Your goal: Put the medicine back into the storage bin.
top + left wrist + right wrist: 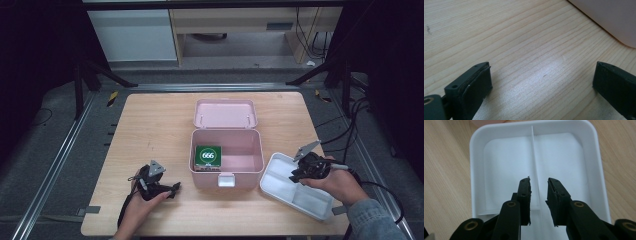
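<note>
1. White tray [280, 172]: a shallow plastic tray with two compartments split by a thin divider, lying on the wooden table [155, 130] just right of the pink box [227, 157], near the table's front right corner.
2. The pink box stands open at the table's middle, its lid [225, 113] tipped back behind it. Inside, against the box's left wall, lies a green pack marked "666" [208, 156].
3. The right gripper [295, 176] hovers over the tray, right of the box, held in the person's right hand [336, 182]. In the right gripper view, its tongs [539, 195] stand slightly apart, one on each side of the tray's divider [534, 157], holding nothing. Whether they touch the tray cannot be told.
4. The left gripper [175, 187] sits low over bare wood to the left of the box, in the person's left hand [142, 202]. In the left gripper view, its tongs [541, 82] are spread wide, empty, with a corner of the box [609, 17] just ahead.
</note>
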`<action>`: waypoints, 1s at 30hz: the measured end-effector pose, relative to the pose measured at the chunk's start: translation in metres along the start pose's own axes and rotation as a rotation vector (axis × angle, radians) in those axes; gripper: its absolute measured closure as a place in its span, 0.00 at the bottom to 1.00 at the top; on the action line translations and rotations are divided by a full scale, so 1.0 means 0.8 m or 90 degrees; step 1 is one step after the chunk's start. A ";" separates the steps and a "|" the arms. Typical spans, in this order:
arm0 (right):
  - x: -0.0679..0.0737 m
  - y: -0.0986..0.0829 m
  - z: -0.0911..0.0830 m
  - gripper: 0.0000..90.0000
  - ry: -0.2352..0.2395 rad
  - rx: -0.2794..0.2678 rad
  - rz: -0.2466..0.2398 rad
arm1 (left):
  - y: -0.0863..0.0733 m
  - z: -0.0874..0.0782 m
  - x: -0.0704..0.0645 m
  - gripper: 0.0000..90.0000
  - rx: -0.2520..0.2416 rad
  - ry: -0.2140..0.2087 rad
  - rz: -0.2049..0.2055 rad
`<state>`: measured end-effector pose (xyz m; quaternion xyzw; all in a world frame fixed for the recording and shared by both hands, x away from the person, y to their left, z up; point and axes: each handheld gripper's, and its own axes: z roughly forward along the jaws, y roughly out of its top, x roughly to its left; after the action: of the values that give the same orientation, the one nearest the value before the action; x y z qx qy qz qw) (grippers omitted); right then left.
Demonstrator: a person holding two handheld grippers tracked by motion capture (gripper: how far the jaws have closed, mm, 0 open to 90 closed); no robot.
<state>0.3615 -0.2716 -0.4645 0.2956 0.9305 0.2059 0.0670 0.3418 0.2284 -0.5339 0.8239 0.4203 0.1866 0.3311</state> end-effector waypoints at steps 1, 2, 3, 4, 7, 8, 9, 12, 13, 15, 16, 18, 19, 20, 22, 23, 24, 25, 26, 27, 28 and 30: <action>0.000 -0.001 0.002 0.82 0.001 0.005 0.002 | 0.000 0.000 0.000 0.01 0.000 0.000 0.000; -0.001 -0.001 0.005 0.82 0.002 0.009 0.004 | 0.000 0.000 0.000 0.01 0.000 0.000 0.000; -0.001 -0.002 0.007 0.82 0.004 0.011 0.003 | 0.000 0.000 0.000 0.01 0.000 0.000 0.000; -0.001 -0.003 0.010 0.83 0.006 0.017 0.003 | 0.000 0.000 0.000 0.01 0.000 0.000 0.000; -0.003 -0.004 0.019 0.84 0.006 0.035 -0.003 | 0.000 0.000 0.000 0.01 0.000 0.000 0.000; -0.003 -0.005 0.022 0.84 0.007 0.037 -0.003 | 0.000 0.000 0.000 0.01 0.000 0.000 0.000; -0.004 -0.005 0.024 0.85 0.009 0.041 -0.004 | 0.000 0.000 0.000 0.01 0.000 0.000 -0.001; -0.005 -0.007 0.029 0.86 0.011 0.052 -0.007 | 0.000 0.000 0.000 0.01 0.000 0.000 0.000; -0.005 -0.007 0.030 0.86 0.015 0.055 -0.011 | 0.000 0.000 0.000 0.01 0.000 0.000 -0.001; -0.006 -0.008 0.031 0.87 0.019 0.059 -0.011 | 0.000 0.000 0.000 0.01 0.000 0.000 -0.001; -0.006 -0.008 0.032 0.87 0.020 0.061 -0.011 | 0.000 0.000 0.000 0.01 0.000 0.000 0.000; -0.006 -0.007 0.034 0.88 0.021 0.066 -0.016 | 0.000 0.000 0.000 0.01 0.000 0.000 0.000; -0.006 -0.006 0.035 0.88 0.023 0.067 -0.015 | 0.000 0.000 0.000 0.01 0.000 0.000 0.000; -0.006 -0.006 0.036 0.89 0.022 0.069 -0.021 | 0.000 0.000 0.000 0.01 0.000 0.000 0.000; -0.006 -0.004 0.038 0.89 0.024 0.074 -0.022 | 0.000 0.000 0.000 0.01 0.000 0.000 0.000; -0.006 -0.003 0.039 0.90 0.024 0.078 -0.025 | 0.000 0.000 0.000 0.01 0.000 0.000 0.000; -0.006 -0.003 0.040 0.90 0.024 0.083 -0.027 | 0.000 0.000 0.000 0.01 0.000 0.000 0.000; -0.006 -0.001 0.043 0.92 0.024 0.093 -0.030 | 0.000 0.000 0.000 0.01 0.000 0.000 0.000; -0.006 -0.001 0.043 0.92 0.024 0.093 -0.030 | 0.000 0.000 0.000 0.01 0.000 0.000 0.000; -0.006 0.000 0.043 0.92 0.025 0.098 -0.032 | 0.000 0.000 0.000 0.01 0.000 0.000 0.000; -0.007 0.001 0.044 0.93 0.026 0.100 -0.036 | 0.000 0.000 0.000 0.01 0.000 0.000 0.000; -0.007 0.003 0.045 0.94 0.024 0.110 -0.041 | 0.000 0.000 0.000 0.01 0.000 0.000 0.000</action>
<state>0.3763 -0.2608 -0.4960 0.2663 0.9549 0.1280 0.0301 0.3418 0.2284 -0.5339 0.8240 0.4203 0.1867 0.3310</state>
